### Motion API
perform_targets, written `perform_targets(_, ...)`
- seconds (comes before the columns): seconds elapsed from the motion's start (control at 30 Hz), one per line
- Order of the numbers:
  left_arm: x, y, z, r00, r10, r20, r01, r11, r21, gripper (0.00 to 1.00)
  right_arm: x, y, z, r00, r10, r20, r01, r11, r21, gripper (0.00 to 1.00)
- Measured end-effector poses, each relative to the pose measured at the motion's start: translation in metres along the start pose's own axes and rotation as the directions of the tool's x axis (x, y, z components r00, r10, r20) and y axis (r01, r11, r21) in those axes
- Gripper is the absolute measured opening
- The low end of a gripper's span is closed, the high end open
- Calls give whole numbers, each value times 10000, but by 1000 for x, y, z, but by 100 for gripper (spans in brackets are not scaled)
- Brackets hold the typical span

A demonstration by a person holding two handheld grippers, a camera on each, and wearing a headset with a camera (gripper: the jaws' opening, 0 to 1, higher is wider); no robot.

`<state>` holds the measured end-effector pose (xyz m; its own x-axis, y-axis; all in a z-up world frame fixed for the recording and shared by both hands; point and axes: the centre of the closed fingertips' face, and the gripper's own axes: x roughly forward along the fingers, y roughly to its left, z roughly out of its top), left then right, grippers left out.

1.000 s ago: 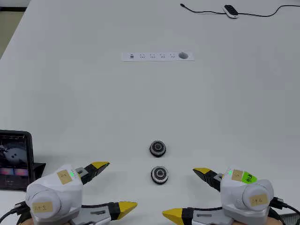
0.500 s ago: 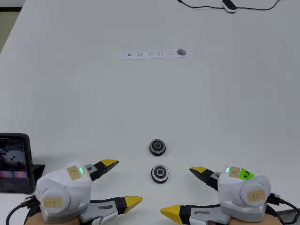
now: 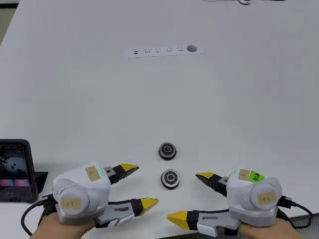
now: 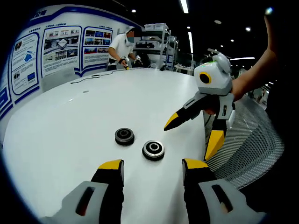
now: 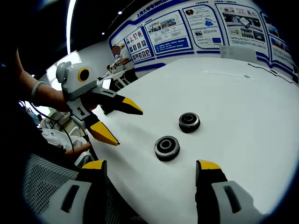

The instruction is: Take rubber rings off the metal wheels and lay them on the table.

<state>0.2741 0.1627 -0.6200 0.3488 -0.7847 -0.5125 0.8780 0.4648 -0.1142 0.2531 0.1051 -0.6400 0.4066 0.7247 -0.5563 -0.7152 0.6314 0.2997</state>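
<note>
Two small metal wheels with black rubber rings lie flat on the white table (image 3: 239,99): a far wheel (image 3: 167,150) (image 4: 124,136) (image 5: 189,122) and a near wheel (image 3: 170,179) (image 4: 153,150) (image 5: 167,147). My left gripper (image 3: 142,185) (image 4: 153,165) (image 5: 126,127) is open, just left of the near wheel and apart from it. On the wheel's right, my right gripper (image 3: 188,196) (image 5: 152,165) (image 4: 189,140) is open too, holding nothing. Both sets of yellow tips point inward at the near wheel.
A white power strip (image 3: 163,51) lies far back at the table's centre. A dark phone on a stand (image 3: 15,169) sits at the left near edge. A person (image 4: 122,46) stands beyond the far end of the table.
Both grippers have come inward and slightly forward, closing the gap to the near wheel. The head camera has tilted down. The wheels have not moved.
</note>
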Motion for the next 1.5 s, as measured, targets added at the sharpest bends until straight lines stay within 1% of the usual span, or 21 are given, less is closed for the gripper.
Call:
perform_targets(0.27, 8, -4, 3, 9997, -216, -134, 219, 9995, 210, 45, 2, 2, 1, 9998, 96, 148, -100, 9996, 267, 78)
perform_targets(0.47, 15, -3, 6, 9992, -312, -231, 321, 9988, 383, 38, 2, 1, 3, 9996, 136, 249, -149, 9986, 514, 76)
perform_targets(0.57, 18, -3, 6, 9989, -352, -312, 366, 9983, 443, 37, 3, 1, 2, 9994, 170, 285, -188, 9978, 636, 75)
perform_targets(0.73, 24, -5, 8, 9977, -498, -470, 534, 9954, 791, 33, 3, 1, 4, 9987, 231, 459, -278, 9942, 1041, 73)
perform_targets(0.77, 25, -5, 8, 9971, -520, -552, 568, 9944, 896, 32, 3, 1, 4, 9986, 234, 477, -286, 9933, 1119, 73)
perform_targets(0.97, 32, -5, 9, 9956, -641, -678, 714, 9912, 1119, 29, 4, 1, 3, 9985, 293, 463, -348, 9916, 1245, 71)
perform_targets(1.23, 39, -4, 8, 9934, -707, -908, 823, 9880, 1307, 25, 5, 1, 1, 9983, 326, 491, -390, 9898, 1368, 71)
perform_targets(1.3, 41, -4, 6, 9920, -710, -1042, 853, 9865, 1399, 23, 5, 1, 1, 9981, 359, 496, -426, 9890, 1415, 71)
perform_targets(1.37, 43, -4, 5, 9909, -716, -1141, 884, 9848, 1498, 22, 6, 1, 1, 9979, 380, 533, -456, 9880, 1479, 71)
perform_targets(1.5, 47, -5, 6, 9898, -748, -1213, 939, 9827, 1599, 20, 6, 1, 4, 9968, 377, 701, -493, 9839, 1716, 70)
